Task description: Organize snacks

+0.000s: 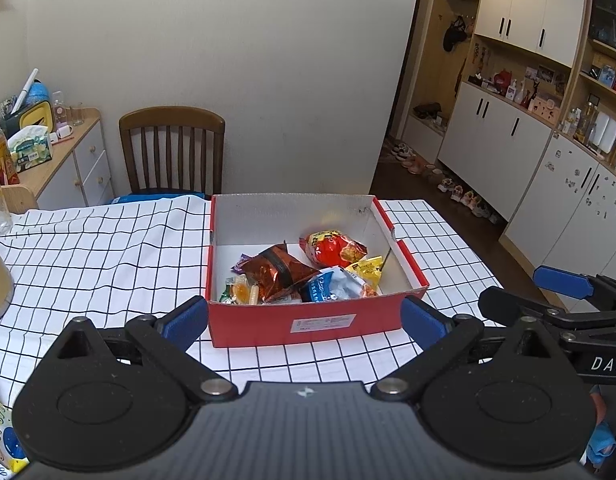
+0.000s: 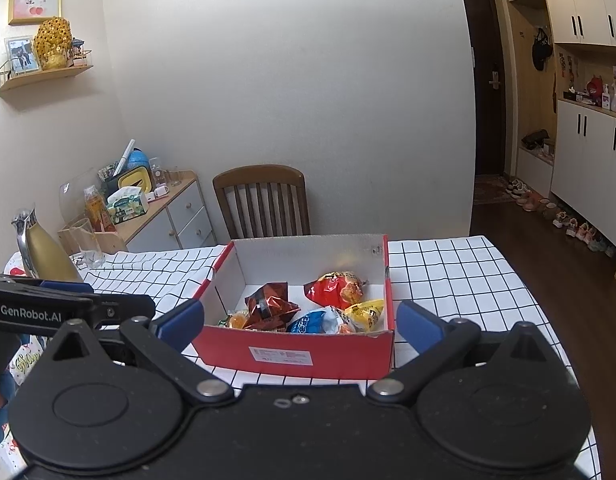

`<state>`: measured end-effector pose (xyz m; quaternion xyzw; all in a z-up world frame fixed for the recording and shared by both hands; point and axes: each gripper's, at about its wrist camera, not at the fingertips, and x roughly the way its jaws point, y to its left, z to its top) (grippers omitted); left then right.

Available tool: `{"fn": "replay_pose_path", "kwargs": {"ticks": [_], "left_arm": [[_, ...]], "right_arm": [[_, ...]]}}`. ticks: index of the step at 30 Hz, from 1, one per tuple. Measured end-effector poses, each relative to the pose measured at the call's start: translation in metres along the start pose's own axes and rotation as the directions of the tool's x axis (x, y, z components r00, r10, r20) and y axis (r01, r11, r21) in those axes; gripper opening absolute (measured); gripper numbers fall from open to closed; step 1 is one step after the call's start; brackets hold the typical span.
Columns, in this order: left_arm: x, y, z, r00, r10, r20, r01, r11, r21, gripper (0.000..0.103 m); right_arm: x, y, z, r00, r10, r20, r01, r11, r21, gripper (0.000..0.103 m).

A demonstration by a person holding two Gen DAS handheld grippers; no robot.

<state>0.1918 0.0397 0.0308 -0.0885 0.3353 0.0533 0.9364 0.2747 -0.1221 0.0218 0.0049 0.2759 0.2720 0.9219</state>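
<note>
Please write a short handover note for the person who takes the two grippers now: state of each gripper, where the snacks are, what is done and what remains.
Left gripper: jaws open, empty, held in front of the red box.
Right gripper: jaws open, empty, also facing the box's near wall.
Snacks: all visible ones lie inside the box: red bag, brown foil bag, blue-white bag, yellow packet, small candies in the near-left corner.
Done: no snack is seen on the checked tablecloth.
Left: the packs lie in a loose heap; tidy them if required. The box lid is not in view.
</note>
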Motion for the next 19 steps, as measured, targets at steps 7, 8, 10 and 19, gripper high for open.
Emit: {"fn": "replay_pose_path", "kwargs": {"ticks": [7,8,10,19], "left_arm": [[-0.002,-0.004,-0.001,1.000,0.012,-0.010,-0.012,1.000,-0.010,0.103],[-0.002,-0.005,-0.002,1.000,0.018,-0.009,-0.018,1.000,-0.007,0.103],[-0.003,-0.005,-0.003,1.000,0.010,-0.013,-0.010,1.000,-0.013,0.103],[-0.013,-0.005,-0.008,1.000,-0.006,-0.022,0.005,1.000,-0.022,0.103]], "right_arm": [[-0.006,-0.004,-0.002,1.000,0.000,0.005,0.000,1.000,0.005,0.103],[-0.007,-0.005,-0.003,1.000,0.000,0.007,0.000,1.000,0.005,0.103],[-0.008,-0.005,-0.003,1.000,-0.003,0.007,0.003,1.000,0.005,0.103],[-0.022,-0.006,-0.009,1.000,-0.016,0.010,0.016,1.000,0.020,0.103]]}}
